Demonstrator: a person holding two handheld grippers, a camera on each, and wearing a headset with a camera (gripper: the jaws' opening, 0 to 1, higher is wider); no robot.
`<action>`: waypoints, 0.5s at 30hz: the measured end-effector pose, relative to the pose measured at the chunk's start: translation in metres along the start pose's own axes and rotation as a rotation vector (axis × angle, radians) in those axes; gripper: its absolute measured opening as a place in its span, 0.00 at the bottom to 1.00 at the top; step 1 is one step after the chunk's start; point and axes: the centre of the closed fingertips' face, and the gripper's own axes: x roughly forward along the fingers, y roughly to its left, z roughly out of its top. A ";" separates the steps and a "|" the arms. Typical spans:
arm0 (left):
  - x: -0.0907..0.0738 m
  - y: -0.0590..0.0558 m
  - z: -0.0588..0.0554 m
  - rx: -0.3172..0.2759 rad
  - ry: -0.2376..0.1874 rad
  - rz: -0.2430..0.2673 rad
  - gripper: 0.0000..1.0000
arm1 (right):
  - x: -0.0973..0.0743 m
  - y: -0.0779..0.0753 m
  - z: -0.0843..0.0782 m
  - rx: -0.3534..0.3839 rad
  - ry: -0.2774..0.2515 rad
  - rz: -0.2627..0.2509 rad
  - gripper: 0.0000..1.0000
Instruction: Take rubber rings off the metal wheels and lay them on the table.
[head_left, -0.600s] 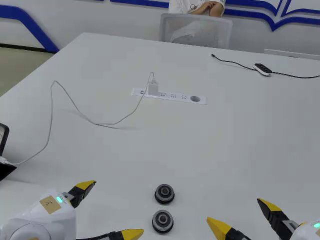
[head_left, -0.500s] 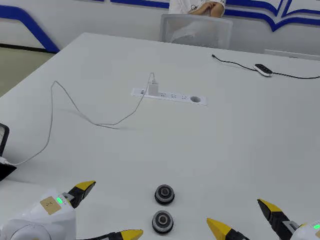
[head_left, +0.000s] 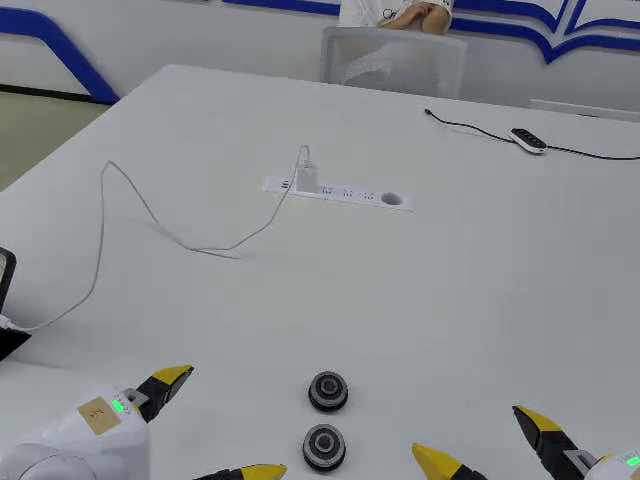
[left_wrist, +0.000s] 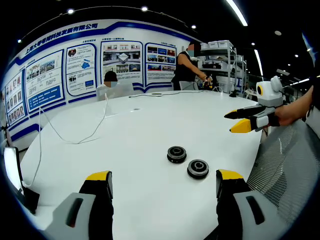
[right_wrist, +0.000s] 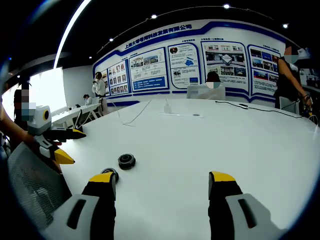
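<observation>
Head view: both grippers open, two wheels lying between them

Head view shows my left gripper at the near left edge of the white table and my right gripper at the near right. The yellow-tipped jaws of each are spread wide with nothing between them. Both grippers are clear of the work.

Two metal wheels lie flat on the table between the grippers, the far wheel just beyond the near wheel, with a small gap between them. Each wheel carries its black rubber ring around the rim.

From the left gripper view, both wheels sit ahead of my open jaws, just right of centre, and the right gripper shows at the far right with its jaws parted. From the right gripper view, one wheel lies ahead and to the left, while the other is partly hidden behind my left-hand jaw tip.

Farther off, a white power strip lies mid-table with a white cable trailing from it to the left. A small remote on a black cord rests at the far right, and a grey chair stands at the far edge.
</observation>
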 end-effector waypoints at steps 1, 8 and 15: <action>0.000 0.000 0.001 0.001 -0.004 -0.003 0.87 | 0.000 0.000 0.000 0.000 0.000 0.000 0.77; 0.000 -0.003 0.002 0.009 -0.005 -0.012 0.87 | 0.000 -0.002 0.000 0.002 0.002 -0.004 0.76; 0.001 -0.005 0.002 0.012 -0.003 -0.022 0.86 | 0.000 0.000 -0.002 0.007 0.005 0.002 0.76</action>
